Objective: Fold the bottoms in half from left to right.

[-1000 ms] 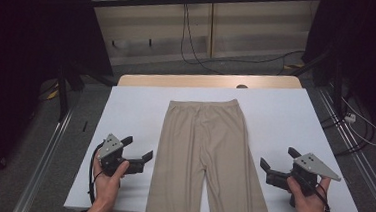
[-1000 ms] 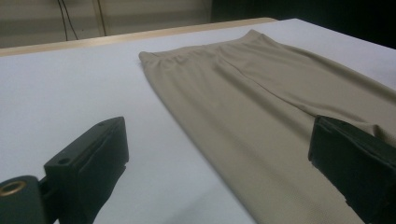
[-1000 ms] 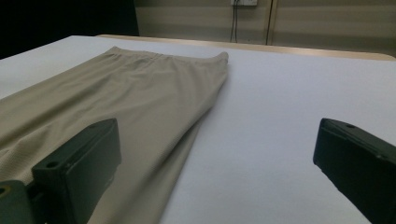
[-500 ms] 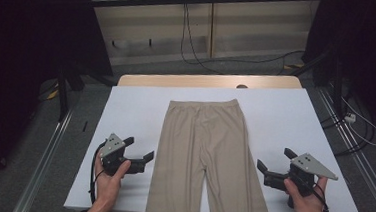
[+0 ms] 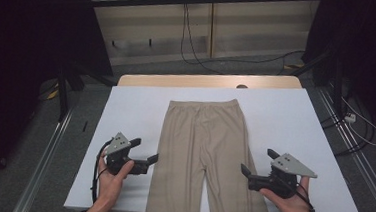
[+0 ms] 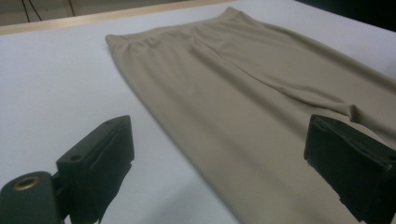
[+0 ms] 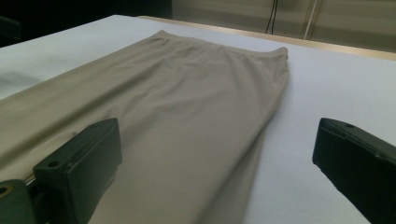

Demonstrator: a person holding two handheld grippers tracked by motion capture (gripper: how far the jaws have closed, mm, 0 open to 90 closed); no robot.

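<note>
Left gripper point(image 5: 145, 152) and right gripper point(image 5: 257, 163) gape wide, jaws pointing inward.

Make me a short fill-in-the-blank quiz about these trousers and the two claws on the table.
1. The beige trousers lie flat with the waistband at the ____ end from the person.
2. The left claw is ____, with nothing between its jaws.
3. The right claw points toward the trousers' ____ leg.
4. The trousers rest on a ____ table.

Missing words: far; open; right; white
</note>
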